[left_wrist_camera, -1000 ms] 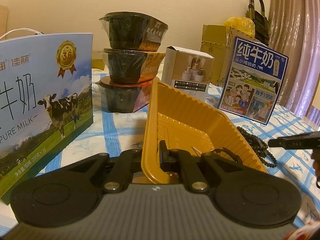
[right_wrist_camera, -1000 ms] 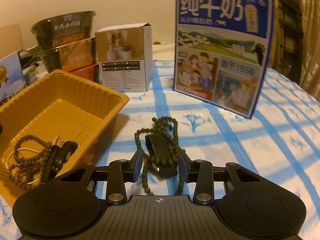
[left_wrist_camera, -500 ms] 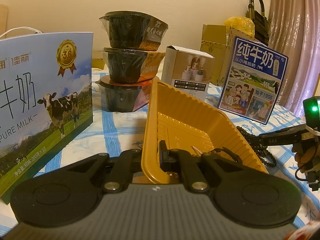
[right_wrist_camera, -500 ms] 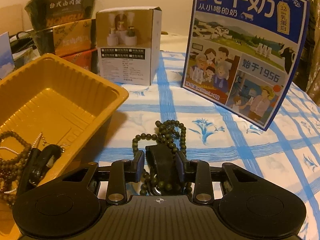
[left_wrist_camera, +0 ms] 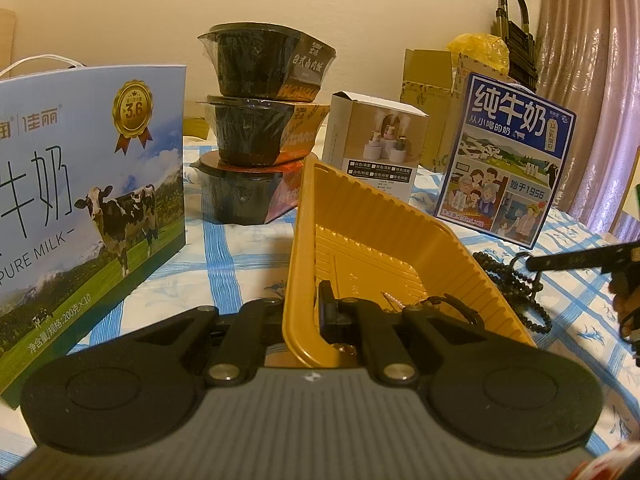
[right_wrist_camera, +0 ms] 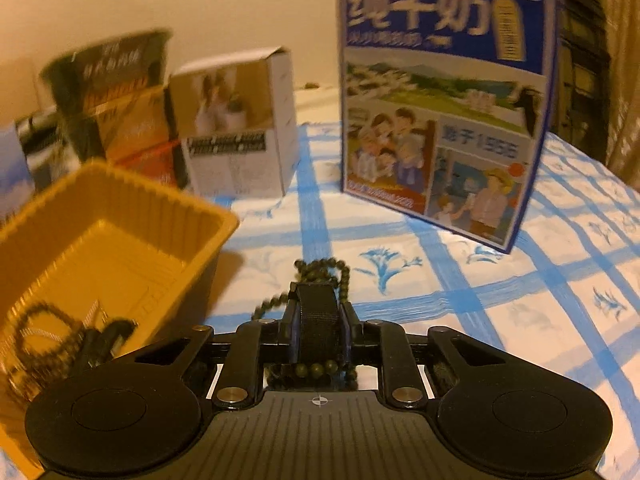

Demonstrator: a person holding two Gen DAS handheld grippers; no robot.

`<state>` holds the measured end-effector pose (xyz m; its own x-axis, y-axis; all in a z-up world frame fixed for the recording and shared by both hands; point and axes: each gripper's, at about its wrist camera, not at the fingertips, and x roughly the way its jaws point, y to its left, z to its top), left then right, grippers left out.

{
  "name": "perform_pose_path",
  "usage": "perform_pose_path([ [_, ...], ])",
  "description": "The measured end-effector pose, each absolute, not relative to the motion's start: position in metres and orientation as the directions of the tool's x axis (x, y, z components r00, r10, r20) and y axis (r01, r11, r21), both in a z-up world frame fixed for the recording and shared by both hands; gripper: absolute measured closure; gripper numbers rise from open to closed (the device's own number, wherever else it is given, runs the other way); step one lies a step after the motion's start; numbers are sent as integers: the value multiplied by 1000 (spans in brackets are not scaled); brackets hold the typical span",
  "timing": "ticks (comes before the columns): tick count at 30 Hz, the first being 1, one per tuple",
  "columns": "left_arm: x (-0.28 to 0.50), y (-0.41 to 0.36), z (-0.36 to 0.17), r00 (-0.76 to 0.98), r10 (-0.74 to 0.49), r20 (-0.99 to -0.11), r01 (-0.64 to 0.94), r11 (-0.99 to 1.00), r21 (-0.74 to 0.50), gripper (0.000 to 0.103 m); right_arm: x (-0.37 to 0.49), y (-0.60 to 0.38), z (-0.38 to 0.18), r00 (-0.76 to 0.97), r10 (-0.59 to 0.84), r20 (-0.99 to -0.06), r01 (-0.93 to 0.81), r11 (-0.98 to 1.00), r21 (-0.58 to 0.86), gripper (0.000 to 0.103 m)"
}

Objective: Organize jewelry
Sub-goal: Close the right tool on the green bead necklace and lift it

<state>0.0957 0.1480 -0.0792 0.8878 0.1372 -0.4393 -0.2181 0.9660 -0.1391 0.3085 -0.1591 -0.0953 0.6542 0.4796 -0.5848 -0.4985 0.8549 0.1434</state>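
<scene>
My left claw [left_wrist_camera: 308, 312] is closed on the near wall of the yellow tray [left_wrist_camera: 384, 236], one finger inside and one outside. The tray stands on the bench [right_wrist_camera: 500, 280] with the blue checked cloth, and some beads and a dark piece lie in its near corner. My right claw [right_wrist_camera: 319, 320] has just been closing, and it now grips a black band [right_wrist_camera: 319, 316]. The dark bead necklace [right_wrist_camera: 320, 270] lies on the cloth beside the tray, around this claw. The view is blurred.
</scene>
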Motion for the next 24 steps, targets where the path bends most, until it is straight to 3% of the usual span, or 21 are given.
perform_pose_path([
  [12, 96, 147, -79, 886, 140, -442, -222, 965, -138, 96, 287, -203, -63, 688, 535, -491, -396, 843, 364, 83],
  [24, 96, 147, -78, 886, 139, -443, -222, 965, -142, 96, 268, -209, -55, 658, 556, -507, -365, 825, 431, 83],
])
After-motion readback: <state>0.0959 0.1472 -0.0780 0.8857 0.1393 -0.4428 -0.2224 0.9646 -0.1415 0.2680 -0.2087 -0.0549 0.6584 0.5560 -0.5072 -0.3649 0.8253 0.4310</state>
